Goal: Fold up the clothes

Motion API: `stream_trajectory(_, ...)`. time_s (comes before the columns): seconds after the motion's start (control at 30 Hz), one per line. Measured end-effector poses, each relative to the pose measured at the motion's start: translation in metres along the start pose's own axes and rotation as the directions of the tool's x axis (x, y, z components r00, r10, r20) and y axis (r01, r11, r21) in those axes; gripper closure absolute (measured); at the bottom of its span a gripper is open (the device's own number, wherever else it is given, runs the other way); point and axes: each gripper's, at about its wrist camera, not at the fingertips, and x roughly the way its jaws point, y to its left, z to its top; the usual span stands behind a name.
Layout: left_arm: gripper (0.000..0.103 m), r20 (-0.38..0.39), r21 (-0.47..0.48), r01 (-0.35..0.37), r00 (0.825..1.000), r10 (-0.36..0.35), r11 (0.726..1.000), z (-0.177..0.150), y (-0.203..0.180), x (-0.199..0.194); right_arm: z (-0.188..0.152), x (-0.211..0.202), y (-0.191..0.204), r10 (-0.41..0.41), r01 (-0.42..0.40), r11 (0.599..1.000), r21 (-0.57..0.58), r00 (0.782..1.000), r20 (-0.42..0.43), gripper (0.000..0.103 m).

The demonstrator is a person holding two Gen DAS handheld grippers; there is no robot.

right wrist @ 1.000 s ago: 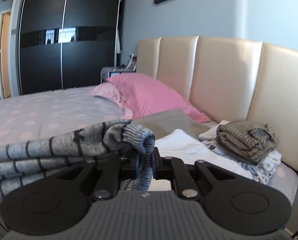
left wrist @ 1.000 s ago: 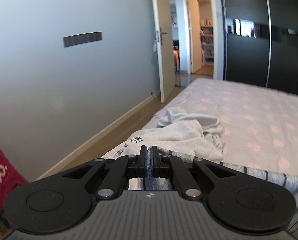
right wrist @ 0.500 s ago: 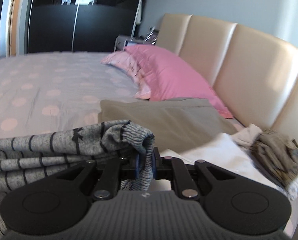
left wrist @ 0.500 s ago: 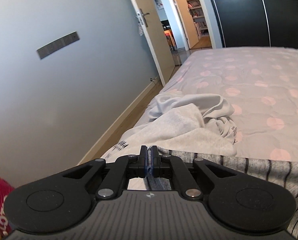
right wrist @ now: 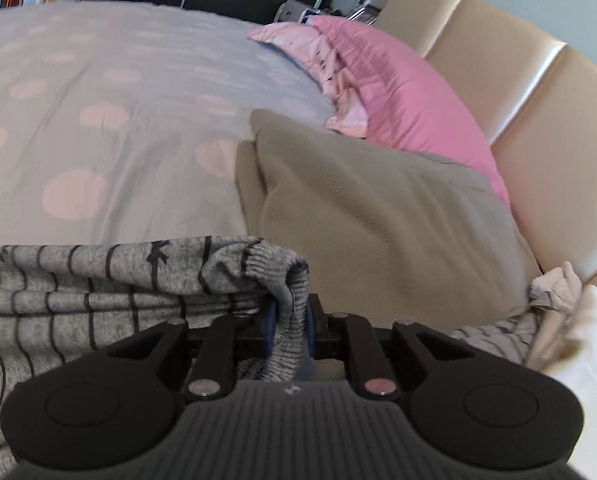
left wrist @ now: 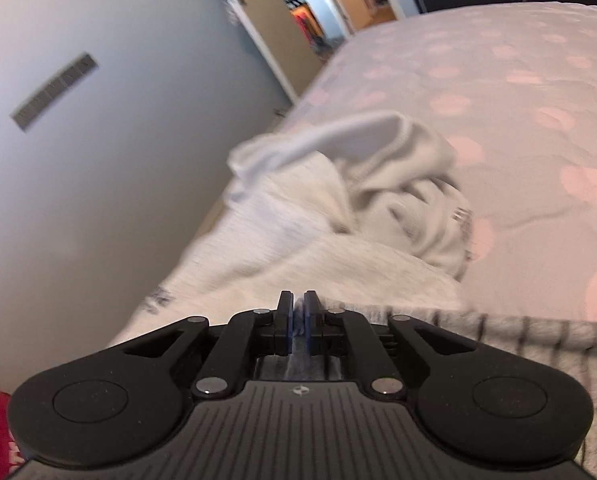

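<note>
Each gripper has a corner of the grey striped sweater [right wrist: 98, 280] between its jaws, left gripper [left wrist: 298, 316] and right gripper [right wrist: 288, 320], both jaws just easing open with cloth still in them. Sweater's stretched low over the bed [right wrist: 98, 80], fold looks half done. Crumpled white top [left wrist: 338, 208] still waits; folded olive piece [right wrist: 378, 208] sits close ahead.

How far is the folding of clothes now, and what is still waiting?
Done: a folded olive-brown garment lies flat beside the pink pillow. In hand: the grey striped sweater, fabric between the pads of the left tool and the right tool, whose jaws have just been opening, low over the bed. Left: the crumpled white garment and a loose heap by the headboard.
</note>
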Motion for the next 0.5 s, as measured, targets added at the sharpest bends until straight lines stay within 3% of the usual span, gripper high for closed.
stream_trajectory(0.03, 0.085, 0.01, 0.018, 0.008, 1.0, -0.009, 1.0, -0.002, -0.002, 0.0, 0.0, 0.001, 0.002, 0.0, 0.0, 1.0, -0.011, 1.0, 0.0, 0.075)
stream_trajectory(0.1, 0.057, 0.051, 0.045, 0.022, 0.998, -0.024, 0.999, -0.006, -0.003, -0.007, 0.001, -0.002, 0.004, -0.007, 0.008, 0.999, -0.037, 1.0, 0.019, 0.06)
stream_trajectory(0.13, 0.052, 0.07, 0.051, 0.038, 0.997, -0.041, 0.998, -0.008, -0.001, -0.014, 0.001, -0.005, 0.004, -0.016, 0.018, 0.999, -0.05, 0.999, 0.029, 0.055)
stream_trajectory(0.27, 0.049, 0.122, 0.042, 0.115, 0.985, -0.119, 0.993, -0.019, 0.017, -0.048, -0.002, -0.03, -0.005, -0.025, 0.03, 0.997, -0.065, 0.997, 0.068, 0.052)
stream_trajectory(0.37, 0.046, 0.131, 0.013, 0.167, 0.977, -0.167, 0.986, -0.038, 0.041, -0.076, -0.009, -0.061, -0.016, 0.046, -0.044, 0.999, -0.02, 0.994, 0.101, 0.052)
stream_trajectory(0.5, 0.046, 0.058, -0.026, 0.234, 0.971, -0.232, 0.972, -0.075, 0.066, -0.095, -0.035, -0.104, -0.024, 0.149, -0.151, 0.988, 0.018, 0.985, 0.088, 0.052)
